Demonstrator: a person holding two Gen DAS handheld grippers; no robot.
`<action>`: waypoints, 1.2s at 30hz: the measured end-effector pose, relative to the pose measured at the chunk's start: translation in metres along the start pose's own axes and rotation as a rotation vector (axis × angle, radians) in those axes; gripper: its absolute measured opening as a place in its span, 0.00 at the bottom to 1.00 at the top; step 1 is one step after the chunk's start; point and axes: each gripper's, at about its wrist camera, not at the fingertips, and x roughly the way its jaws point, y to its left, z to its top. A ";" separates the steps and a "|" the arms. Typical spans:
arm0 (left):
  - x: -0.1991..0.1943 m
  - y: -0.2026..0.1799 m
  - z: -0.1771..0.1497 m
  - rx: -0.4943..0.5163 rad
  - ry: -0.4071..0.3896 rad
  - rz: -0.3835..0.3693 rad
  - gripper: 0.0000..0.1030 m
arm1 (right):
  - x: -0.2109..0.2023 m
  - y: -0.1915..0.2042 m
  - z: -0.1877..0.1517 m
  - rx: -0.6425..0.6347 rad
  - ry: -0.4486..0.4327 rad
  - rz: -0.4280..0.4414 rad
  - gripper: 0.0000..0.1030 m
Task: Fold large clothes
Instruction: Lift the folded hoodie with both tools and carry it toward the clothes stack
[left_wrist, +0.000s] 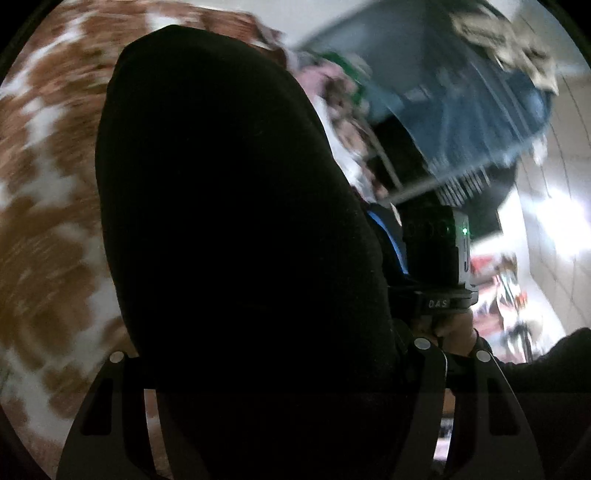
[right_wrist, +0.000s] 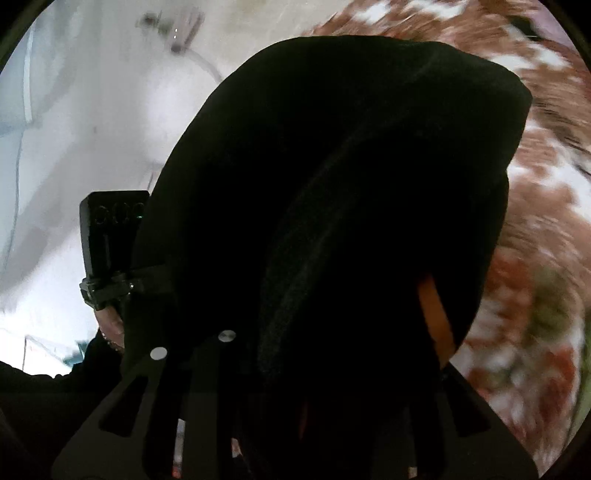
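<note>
Between both sets of jaws, a large black fabric garment (left_wrist: 236, 229) is being held clenched, draping ahead over brown-and-white patterned bedding (left_wrist: 48, 184).

A large garment (left_wrist: 236, 229) hangs close in front of both cameras, filling the middle of each view. In the left wrist view it drapes between the fingers of the left tongs (left_wrist: 266, 369); behind it to the left lies a patterned bedspread (left_wrist: 48, 177). To its right sits the right tongs (left_wrist: 439, 254), with a laundry basket (left_wrist: 476, 122) above and behind. In the right wrist view the garment covers the right tongs' fingers, with the left tongs (right_wrist: 110, 251) to its left and the bedspread to its right.
</note>
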 end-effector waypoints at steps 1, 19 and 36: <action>0.018 -0.018 0.008 0.035 0.030 -0.019 0.65 | -0.016 -0.007 -0.005 0.010 -0.024 -0.009 0.26; 0.326 -0.289 0.087 0.564 0.465 -0.405 0.66 | -0.321 -0.109 -0.177 0.318 -0.548 -0.383 0.26; 0.497 -0.197 0.080 0.470 0.664 -0.394 0.83 | -0.294 -0.271 -0.250 0.442 -0.575 -0.355 0.38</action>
